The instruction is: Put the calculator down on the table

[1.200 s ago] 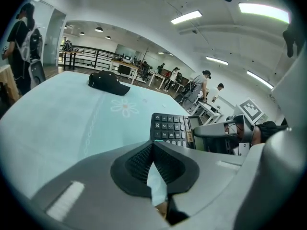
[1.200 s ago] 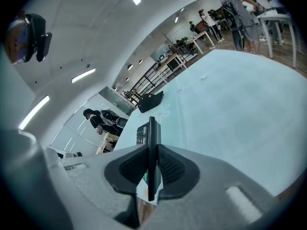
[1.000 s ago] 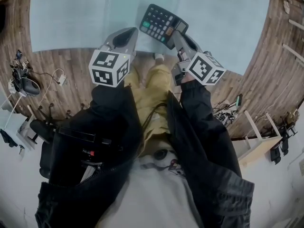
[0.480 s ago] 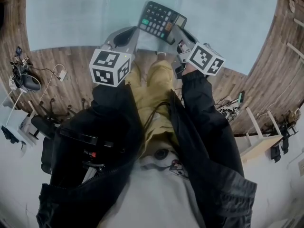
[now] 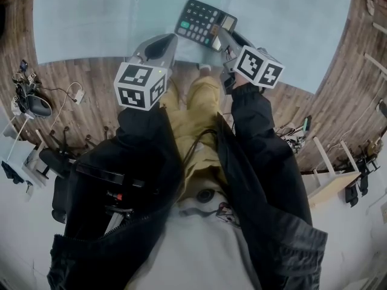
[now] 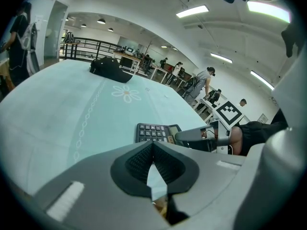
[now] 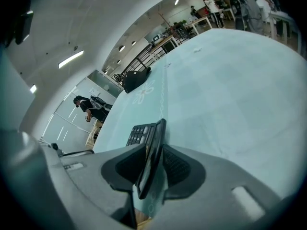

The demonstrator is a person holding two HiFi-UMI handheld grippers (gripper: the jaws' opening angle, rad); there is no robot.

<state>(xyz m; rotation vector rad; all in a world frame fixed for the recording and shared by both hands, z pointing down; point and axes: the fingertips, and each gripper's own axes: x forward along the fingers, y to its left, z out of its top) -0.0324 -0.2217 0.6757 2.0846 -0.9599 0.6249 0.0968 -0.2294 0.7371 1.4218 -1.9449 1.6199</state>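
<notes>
Moved: calculator [image 5: 204, 22] lowered, now resting on worktop [image 5: 91, 23] near front edge | right hand-held gripper [image 5: 219, 37]: jaws just opened, calculator loose between them | left hand-held gripper [image 6: 152, 146]: closed, empty

The head view looks steeply down from above me, over my sleeves [image 5: 151, 156], onto my left gripper [image 5: 162, 43], my right gripper [image 5: 220, 36] and the near edge of the surface [image 5: 91, 23]. Each gripper view rides just behind its own jaws and looks low across that surface into the room. The right one sits very close to the calculator [image 7: 152, 147], seen edge-on between jaws that have just been opening. The left one catches that calculator further off, at its right. Both gripper views share the black bag [image 6: 109, 69] and the flower print [image 6: 126, 93]; all three share the calculator.
</notes>
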